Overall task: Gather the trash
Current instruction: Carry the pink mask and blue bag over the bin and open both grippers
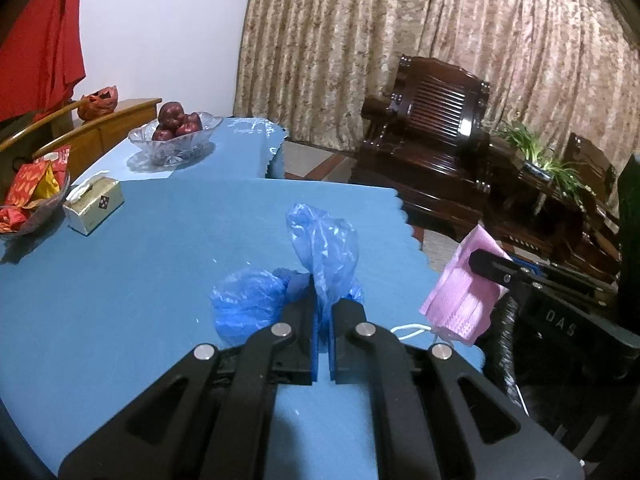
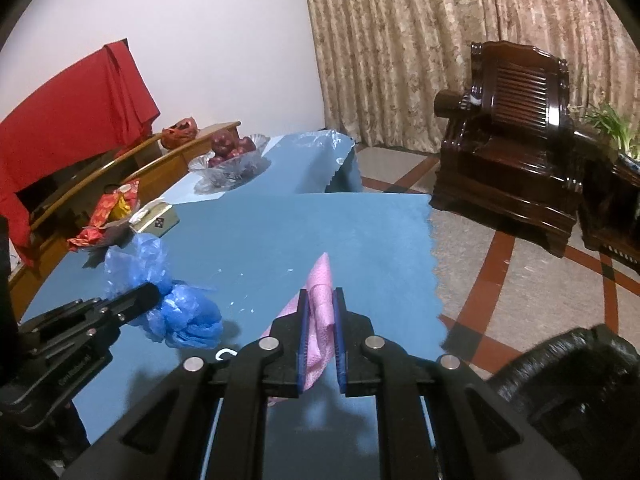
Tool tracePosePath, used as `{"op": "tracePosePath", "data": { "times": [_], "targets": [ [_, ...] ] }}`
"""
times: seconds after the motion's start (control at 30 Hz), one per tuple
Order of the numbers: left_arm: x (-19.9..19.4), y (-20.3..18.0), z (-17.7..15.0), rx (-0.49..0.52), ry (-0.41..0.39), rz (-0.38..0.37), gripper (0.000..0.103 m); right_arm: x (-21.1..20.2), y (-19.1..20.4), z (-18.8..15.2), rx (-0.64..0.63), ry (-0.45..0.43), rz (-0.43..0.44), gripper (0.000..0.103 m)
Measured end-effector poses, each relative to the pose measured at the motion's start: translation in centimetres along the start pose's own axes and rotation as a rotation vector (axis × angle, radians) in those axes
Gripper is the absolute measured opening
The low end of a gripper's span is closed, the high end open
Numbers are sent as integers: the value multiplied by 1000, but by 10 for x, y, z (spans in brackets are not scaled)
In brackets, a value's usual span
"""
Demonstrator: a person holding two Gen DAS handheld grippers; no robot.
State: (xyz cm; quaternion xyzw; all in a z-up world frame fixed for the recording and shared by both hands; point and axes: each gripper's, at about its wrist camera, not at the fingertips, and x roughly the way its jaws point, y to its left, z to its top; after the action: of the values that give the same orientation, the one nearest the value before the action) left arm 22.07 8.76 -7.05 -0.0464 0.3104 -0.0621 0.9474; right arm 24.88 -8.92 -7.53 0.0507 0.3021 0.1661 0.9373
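The left hand-held gripper (image 1: 321, 292) is clenched on a crumpled blue plastic bag (image 1: 320, 252), which sticks up between its pads while the rest bunches to the left, seemingly raised just off the blue-covered worktop (image 1: 140, 280). The right hand-held gripper (image 2: 322, 300) grasps a pink face mask (image 2: 322, 296), folded between its blue pads; a white ear loop (image 1: 408, 330) dangles below it in the left wrist view. Farther back on the worktop sit a gold tissue box (image 1: 94, 210), a glass bowl of red apples (image 1: 176, 134) and a dish of red snack packets (image 1: 28, 200). A dark wooden armchair (image 2: 516, 128) stands on the tiled floor (image 2: 500, 300) by patterned curtains (image 2: 400, 40).
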Motion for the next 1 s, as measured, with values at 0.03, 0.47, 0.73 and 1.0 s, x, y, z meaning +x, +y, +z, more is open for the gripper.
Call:
{"op": "tracePosePath", "data": {
  "times": [0.03,0.47,0.73,1.0],
  "targets": [
    [-6,-4,-2,2,-1,-6,3,-7,-1,-2,1,-4,-4,11],
    [-50,-53,-19,51,-3,-96,3,-83,-27,-31,31,-37,-66,11],
    [-60,-91,-28,109,2,-169,3,-124,-64,-52,63,-40,-169,11],
    [-58,-132,-32,154,14,-251,3,-154,-103,-65,128,-66,-260,11]
  ]
}}
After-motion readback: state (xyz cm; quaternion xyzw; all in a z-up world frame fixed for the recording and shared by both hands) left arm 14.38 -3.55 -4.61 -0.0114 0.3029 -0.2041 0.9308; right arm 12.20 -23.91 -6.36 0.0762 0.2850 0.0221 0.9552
